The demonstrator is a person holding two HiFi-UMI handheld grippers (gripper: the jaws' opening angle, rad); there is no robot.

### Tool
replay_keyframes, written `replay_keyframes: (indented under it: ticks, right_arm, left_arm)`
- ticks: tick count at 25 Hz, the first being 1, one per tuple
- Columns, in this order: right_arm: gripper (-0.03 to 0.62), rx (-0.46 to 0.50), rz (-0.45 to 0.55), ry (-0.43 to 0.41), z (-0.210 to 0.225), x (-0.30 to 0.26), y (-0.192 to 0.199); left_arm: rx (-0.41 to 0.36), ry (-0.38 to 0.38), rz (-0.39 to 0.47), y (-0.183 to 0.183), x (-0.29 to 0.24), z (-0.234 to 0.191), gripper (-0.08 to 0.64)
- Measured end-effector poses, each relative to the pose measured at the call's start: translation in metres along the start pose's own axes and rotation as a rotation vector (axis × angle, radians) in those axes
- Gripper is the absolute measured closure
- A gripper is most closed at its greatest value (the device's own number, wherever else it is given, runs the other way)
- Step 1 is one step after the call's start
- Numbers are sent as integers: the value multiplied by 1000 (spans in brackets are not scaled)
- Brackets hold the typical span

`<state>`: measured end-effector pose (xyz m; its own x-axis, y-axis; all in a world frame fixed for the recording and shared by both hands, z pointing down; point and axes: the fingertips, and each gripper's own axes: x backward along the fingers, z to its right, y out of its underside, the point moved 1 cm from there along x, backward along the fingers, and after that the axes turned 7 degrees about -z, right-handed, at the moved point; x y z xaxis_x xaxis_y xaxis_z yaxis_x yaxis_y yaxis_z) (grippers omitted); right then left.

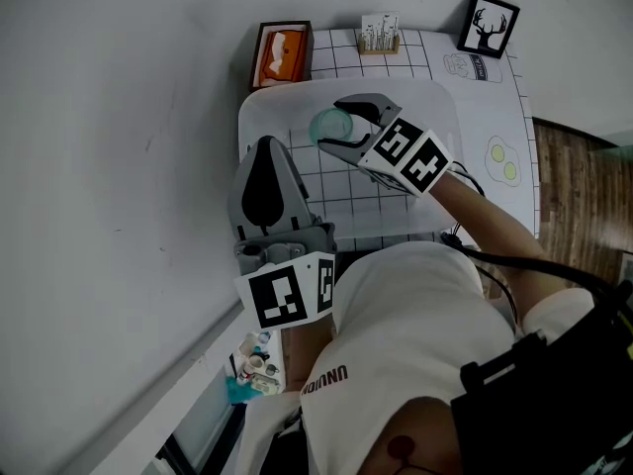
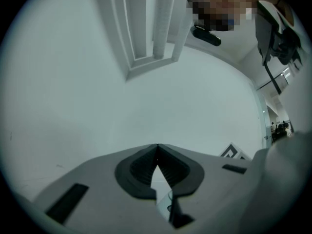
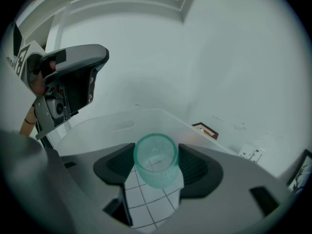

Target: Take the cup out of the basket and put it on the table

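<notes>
A translucent teal cup (image 1: 329, 125) sits between the fingers of my right gripper (image 1: 334, 124), which is shut on it. It is over the far left part of the white plastic basket (image 1: 442, 95), whether lifted or resting I cannot tell. In the right gripper view the cup (image 3: 155, 160) is clamped between the dark pads (image 3: 197, 167), its open mouth facing the camera, and the basket's wall (image 3: 122, 120) rises behind it. My left gripper (image 1: 265, 146) is at the basket's near left side, shut and empty. Its jaws (image 2: 156, 152) meet at the tips and face a bare wall.
The basket stands on a table with a grid-patterned cloth (image 1: 509, 117). Behind it are an orange tissue box (image 1: 282, 55), a small card stand (image 1: 380, 33) and a framed deer picture (image 1: 489, 25). A grey wall runs along the left. Wooden floor (image 1: 574, 166) lies to the right.
</notes>
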<state>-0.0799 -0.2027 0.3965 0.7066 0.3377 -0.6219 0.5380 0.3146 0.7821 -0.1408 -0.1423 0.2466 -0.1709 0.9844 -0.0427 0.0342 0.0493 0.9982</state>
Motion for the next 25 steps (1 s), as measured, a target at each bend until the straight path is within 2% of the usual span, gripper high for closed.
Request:
replay_keyframes:
  ticks: [13, 25]
  right_arm:
    - [298, -22, 81, 0, -3, 26, -11]
    - [298, -82, 161, 10, 4, 47, -14]
  left_arm:
    - [-17, -15, 6, -4, 10, 9, 548]
    - [-35, -20, 4, -6, 11, 14, 548]
